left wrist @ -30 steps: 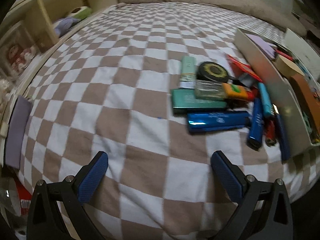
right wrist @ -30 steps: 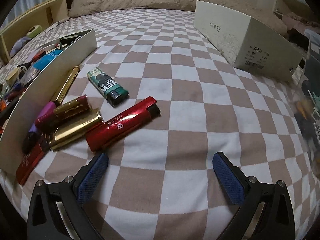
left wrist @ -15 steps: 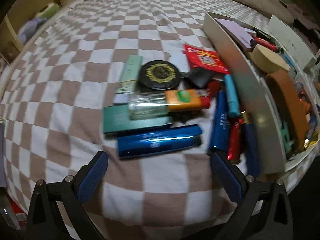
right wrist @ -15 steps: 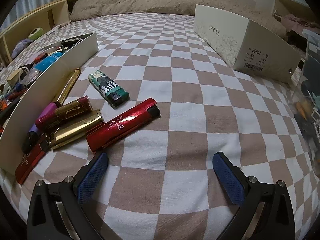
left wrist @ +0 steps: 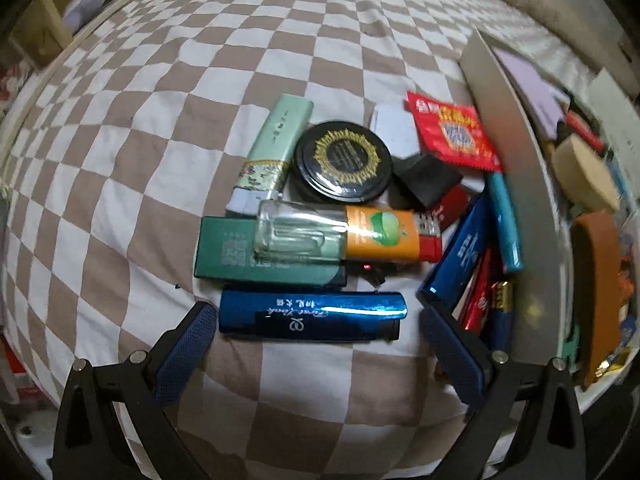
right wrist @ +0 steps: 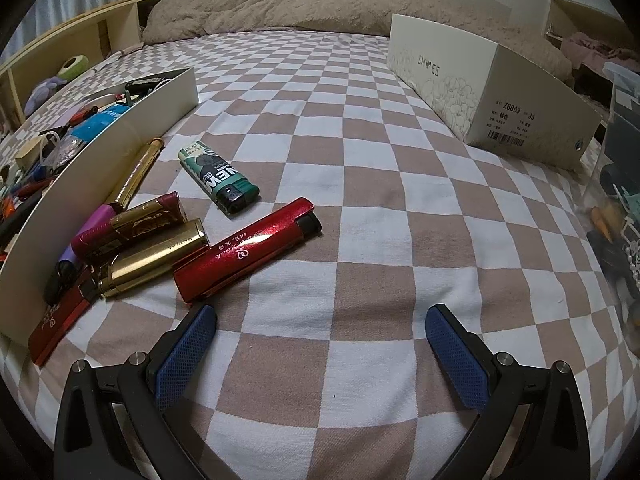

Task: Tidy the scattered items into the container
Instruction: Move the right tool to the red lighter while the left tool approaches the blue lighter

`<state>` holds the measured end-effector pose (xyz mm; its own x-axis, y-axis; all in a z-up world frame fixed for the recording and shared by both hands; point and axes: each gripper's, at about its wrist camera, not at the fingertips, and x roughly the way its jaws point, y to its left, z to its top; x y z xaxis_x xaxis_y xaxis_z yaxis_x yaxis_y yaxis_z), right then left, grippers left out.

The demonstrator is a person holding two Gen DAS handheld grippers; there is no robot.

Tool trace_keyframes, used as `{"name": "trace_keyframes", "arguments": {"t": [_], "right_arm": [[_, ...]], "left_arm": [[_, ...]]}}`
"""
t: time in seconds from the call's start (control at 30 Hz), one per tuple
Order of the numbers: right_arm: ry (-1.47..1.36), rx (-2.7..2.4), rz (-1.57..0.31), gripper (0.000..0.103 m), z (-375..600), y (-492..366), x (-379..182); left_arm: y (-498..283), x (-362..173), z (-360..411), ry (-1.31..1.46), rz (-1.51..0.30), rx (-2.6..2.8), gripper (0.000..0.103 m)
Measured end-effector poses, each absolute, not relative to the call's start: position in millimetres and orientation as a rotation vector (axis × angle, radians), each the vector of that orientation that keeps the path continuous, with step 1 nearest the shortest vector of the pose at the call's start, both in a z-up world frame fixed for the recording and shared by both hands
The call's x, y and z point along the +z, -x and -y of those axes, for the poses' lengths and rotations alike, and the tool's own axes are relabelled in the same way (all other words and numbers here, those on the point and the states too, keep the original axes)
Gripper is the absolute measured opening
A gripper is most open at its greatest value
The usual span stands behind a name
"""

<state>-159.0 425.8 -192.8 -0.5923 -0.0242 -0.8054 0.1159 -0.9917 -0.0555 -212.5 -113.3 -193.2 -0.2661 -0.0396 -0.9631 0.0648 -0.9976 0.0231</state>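
The container [left wrist: 516, 168], a shallow white cardboard tray already crowded with small articles, lies on the checked bedspread [left wrist: 168, 128] near the bed's near edge; its long wall appears at the right of the left wrist view and, as the same container [right wrist: 100, 152], at the left of the right wrist view. Scattered items lie against both long walls. On one side, a metallic blue lighter [left wrist: 312, 316] lies crosswise just ahead of the left gripper [left wrist: 316, 332], whose blue-padded fingers stand spread wide on either side of it, gripping nothing. Beyond it lie a dark green flat box [left wrist: 248, 260], a clear glass bottle with an orange label [left wrist: 344, 236] resting partly on that box, a pale green tube [left wrist: 272, 148], a round black tin with a gold emblem [left wrist: 342, 160] and a red sachet [left wrist: 452, 136]; further blue, teal and red lighters [left wrist: 464, 252] rest along the container wall. On the other side, a red lighter [right wrist: 248, 252] lies diagonally just ahead of the right gripper [right wrist: 320, 328], likewise spread apart and empty above the bedspread. Beside it are a gold lipstick case [right wrist: 156, 256], a maroon-and-gold tube [right wrist: 132, 228], a green printed lighter [right wrist: 218, 178] and a slim gold tube [right wrist: 138, 172] along the wall. A white shoe box [right wrist: 492, 96] stands well apart toward the far right of the bed.
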Motion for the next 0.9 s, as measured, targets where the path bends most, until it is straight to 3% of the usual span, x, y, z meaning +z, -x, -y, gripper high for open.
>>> {"name": "trace_keyframes", "arguments": {"t": [0.3, 0.57, 0.7, 0.9], "right_arm": [[-1.376, -2.661, -0.254, 0.102, -417, 162, -185], [-1.324, -2.461, -0.573, 0.102, -397, 184, -181], [-1.264, -2.409, -0.555, 0.102, -396, 191, -181], [-1.274, -2.396, -0.441, 0.102, -397, 204, -189]], "left_arm": [[219, -194, 111, -1.864, -0.028, -2.425, 0.103], [208, -197, 111, -1.847, -0.049, -2.436, 0.103], [205, -196, 116, -1.84, -0.089, -2.468, 0.102], [195, -189, 136, -1.781, -0.206, -2.495, 0.089]]}}
